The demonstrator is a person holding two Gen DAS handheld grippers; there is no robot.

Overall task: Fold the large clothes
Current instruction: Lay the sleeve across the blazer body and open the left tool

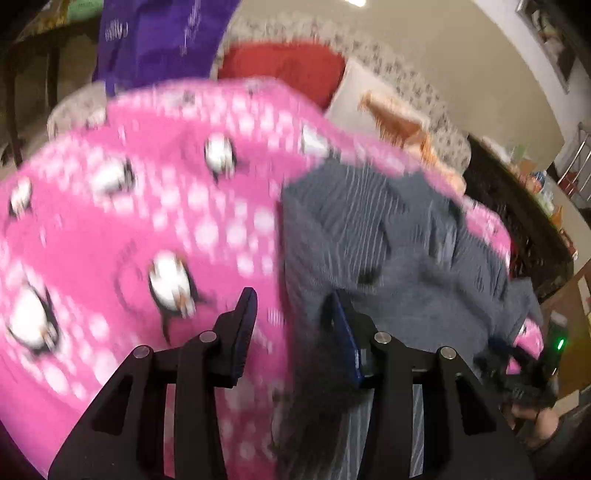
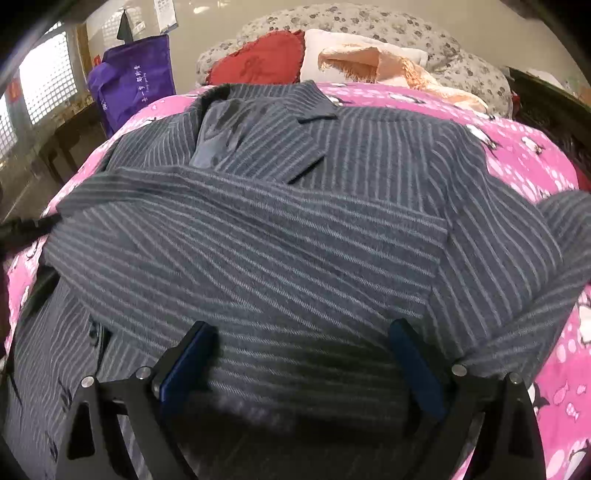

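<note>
A large grey pinstriped jacket (image 2: 295, 229) lies spread on a pink penguin-print bedspread (image 2: 524, 155), collar at the far end, one sleeve folded across its front. My right gripper (image 2: 301, 350) is open and empty just above the jacket's lower middle. In the left wrist view, which is motion-blurred, the jacket (image 1: 388, 251) lies to the right on the bedspread (image 1: 129, 229). My left gripper (image 1: 293, 314) is open over the jacket's left edge, holding nothing. The right gripper (image 1: 524, 369) shows at the far right of that view.
Red cushion (image 2: 258, 62), white pillow (image 2: 332, 44) and peach fringed cloth (image 2: 373, 62) lie at the bed's head against a floral headboard (image 2: 406, 26). A purple bag (image 2: 133, 85) stands at the left beside a dark table (image 2: 62, 144). Dark furniture (image 1: 517, 221) flanks the right.
</note>
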